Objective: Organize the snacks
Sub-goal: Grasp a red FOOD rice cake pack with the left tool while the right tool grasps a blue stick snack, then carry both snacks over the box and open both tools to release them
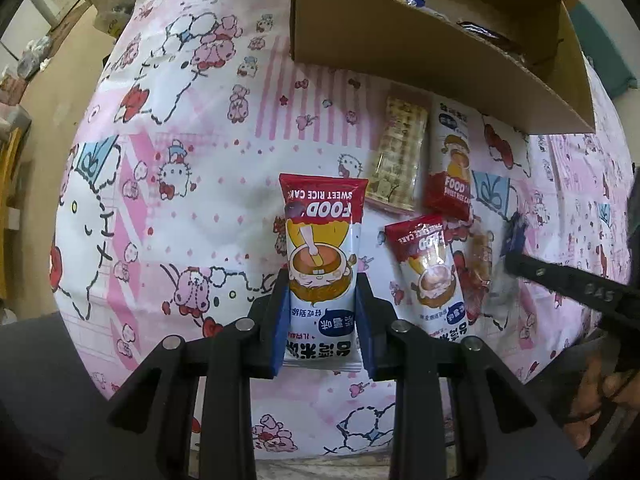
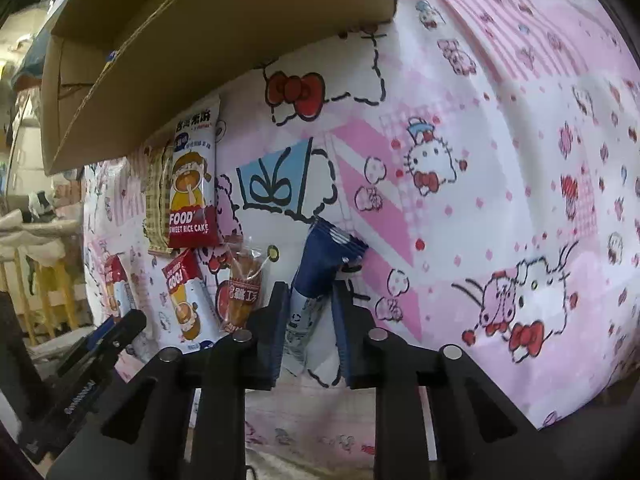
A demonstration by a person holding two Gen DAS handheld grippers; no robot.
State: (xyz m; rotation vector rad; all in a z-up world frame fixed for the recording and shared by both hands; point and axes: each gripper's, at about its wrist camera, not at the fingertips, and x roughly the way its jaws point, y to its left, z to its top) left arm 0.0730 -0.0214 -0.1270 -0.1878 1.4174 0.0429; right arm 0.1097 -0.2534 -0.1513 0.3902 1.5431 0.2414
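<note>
My left gripper [image 1: 322, 292] is shut on a red-and-white sweet rice cake packet [image 1: 320, 248], held just above the cloth. My right gripper [image 2: 310, 300] is shut on a dark blue snack packet [image 2: 324, 264]; it shows in the left wrist view [image 1: 514, 236] at the right. On the cloth lie two more rice cake packets [image 1: 430, 268] [image 1: 450, 160], a checked biscuit pack [image 1: 398, 152] and a clear packet with a brown snack [image 2: 242, 292]. An open cardboard box [image 1: 420, 52] at the back holds several snacks.
A pink Hello Kitty cloth [image 1: 180, 160] covers the table. The box [image 2: 224, 40] stands close behind the loose packets. The left gripper's arm [image 2: 92, 360] reaches in at the lower left of the right wrist view. Clutter and furniture lie beyond the table's left edge.
</note>
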